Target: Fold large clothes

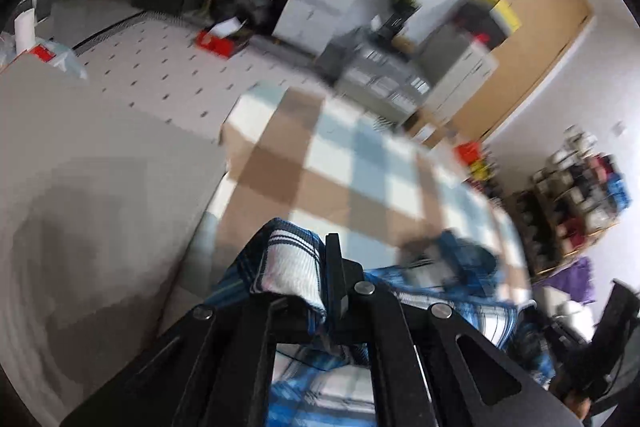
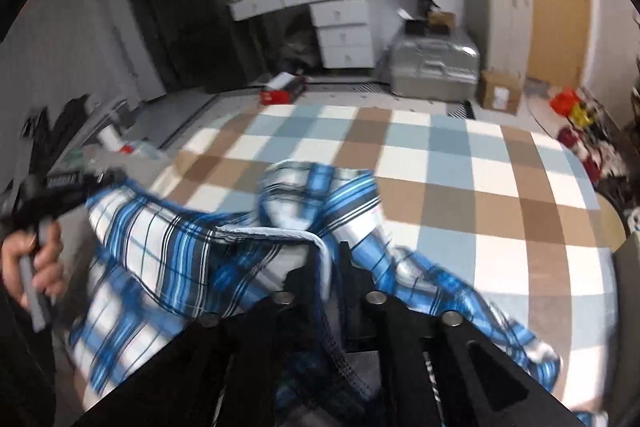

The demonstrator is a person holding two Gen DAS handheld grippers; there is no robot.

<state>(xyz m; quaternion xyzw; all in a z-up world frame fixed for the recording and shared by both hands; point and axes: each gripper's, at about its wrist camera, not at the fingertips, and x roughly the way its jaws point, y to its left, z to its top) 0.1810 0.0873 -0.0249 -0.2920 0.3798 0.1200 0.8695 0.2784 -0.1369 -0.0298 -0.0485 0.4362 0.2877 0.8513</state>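
Observation:
A blue, white and black plaid shirt (image 2: 168,251) hangs bunched over the checked cover (image 2: 460,187). In the right wrist view its stitched hem runs down between the fingers of my right gripper (image 2: 326,267), which is shut on it. A hand (image 2: 32,259) at the far left holds my left gripper (image 2: 68,183) at the shirt's other end. In the left wrist view my left gripper (image 1: 320,267) is shut on a rolled fold of the shirt (image 1: 290,267), which drapes over the left finger and hides it. More shirt trails off to the right, blurred.
The brown, blue and white checked cover (image 1: 320,155) lies on a wide flat surface beside grey bedding (image 1: 100,147). Beyond it are a red box (image 2: 280,93), white drawers (image 2: 344,35), a grey case (image 2: 432,67) and a cardboard box (image 2: 500,91). Cluttered shelves (image 1: 580,195) stand at the right.

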